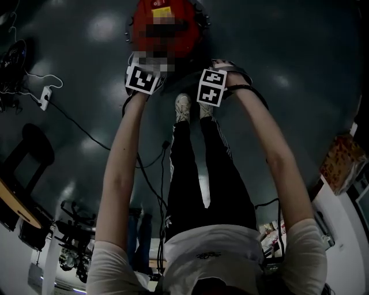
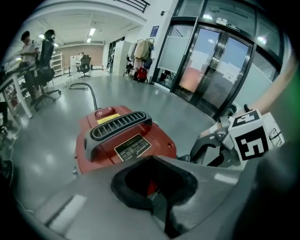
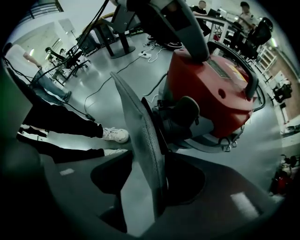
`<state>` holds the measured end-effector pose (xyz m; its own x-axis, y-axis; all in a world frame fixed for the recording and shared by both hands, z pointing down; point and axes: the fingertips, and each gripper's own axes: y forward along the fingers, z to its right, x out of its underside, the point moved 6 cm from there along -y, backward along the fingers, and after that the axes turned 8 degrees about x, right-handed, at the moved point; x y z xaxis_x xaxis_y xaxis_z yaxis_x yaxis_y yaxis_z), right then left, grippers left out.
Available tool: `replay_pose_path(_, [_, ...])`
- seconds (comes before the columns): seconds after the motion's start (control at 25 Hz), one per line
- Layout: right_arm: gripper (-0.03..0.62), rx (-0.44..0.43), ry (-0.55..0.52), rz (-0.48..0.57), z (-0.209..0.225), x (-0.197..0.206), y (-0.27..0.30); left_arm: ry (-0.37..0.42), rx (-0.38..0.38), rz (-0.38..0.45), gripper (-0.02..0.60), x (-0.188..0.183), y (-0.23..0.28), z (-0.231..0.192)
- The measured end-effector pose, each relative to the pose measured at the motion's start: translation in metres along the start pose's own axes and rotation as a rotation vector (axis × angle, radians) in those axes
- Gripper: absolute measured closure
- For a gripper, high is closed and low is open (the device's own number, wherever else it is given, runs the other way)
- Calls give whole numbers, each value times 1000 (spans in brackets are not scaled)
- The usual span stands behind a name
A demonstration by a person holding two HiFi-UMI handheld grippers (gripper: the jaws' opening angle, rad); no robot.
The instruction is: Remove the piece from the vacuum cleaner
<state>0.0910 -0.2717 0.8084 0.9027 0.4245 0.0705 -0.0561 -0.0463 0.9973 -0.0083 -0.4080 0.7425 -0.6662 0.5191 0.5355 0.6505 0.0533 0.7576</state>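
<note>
Right gripper (image 3: 157,206) clamps grey flat piece (image 3: 140,136), long axis 11-to-5 o'clock. Red vacuum cleaner (image 3: 211,89) sits just behind at 1 o'clock. Left gripper (image 2: 161,206) is closed and empty.

Head view: high, facing steeply down; vacuum cleaner (image 1: 183,10) distant at 12 o'clock. Left gripper view: near, just above its top, cleaner toward 8 o'clock. Right gripper view: near, low, cleaner at 2 o'clock; shared by all.
</note>
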Motion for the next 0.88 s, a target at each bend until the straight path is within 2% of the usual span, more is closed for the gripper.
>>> replay_pose_path(0.04, [381, 18, -2, -8, 0, -1, 2, 3, -3, -3, 581, 0, 0, 0])
replay_pose_path(0.08, [449, 40, -6, -19, 0, -1, 5, 8, -5, -6, 581, 1, 0, 1])
replay_pose_path(0.16, [521, 62, 12, -31, 0, 1, 6, 13, -4, -7, 581, 1, -1, 1])
replay_pose_path(0.24, [547, 66, 40, -22, -1, 3, 4, 15, 0, -5, 581, 0, -1, 0])
replay_pose_path(0.4, [556, 96, 49, 5, -10, 8, 2, 13, 1, -12, 581, 1, -1, 0])
replay_pose_path(0.56, [557, 92, 96, 19, -13, 12, 1, 9, 4, -4, 581, 0, -1, 0])
replay_pose_path(0.88, [559, 62, 113, 47, -35, 12, -1, -4, -7, 10, 581, 1, -1, -1])
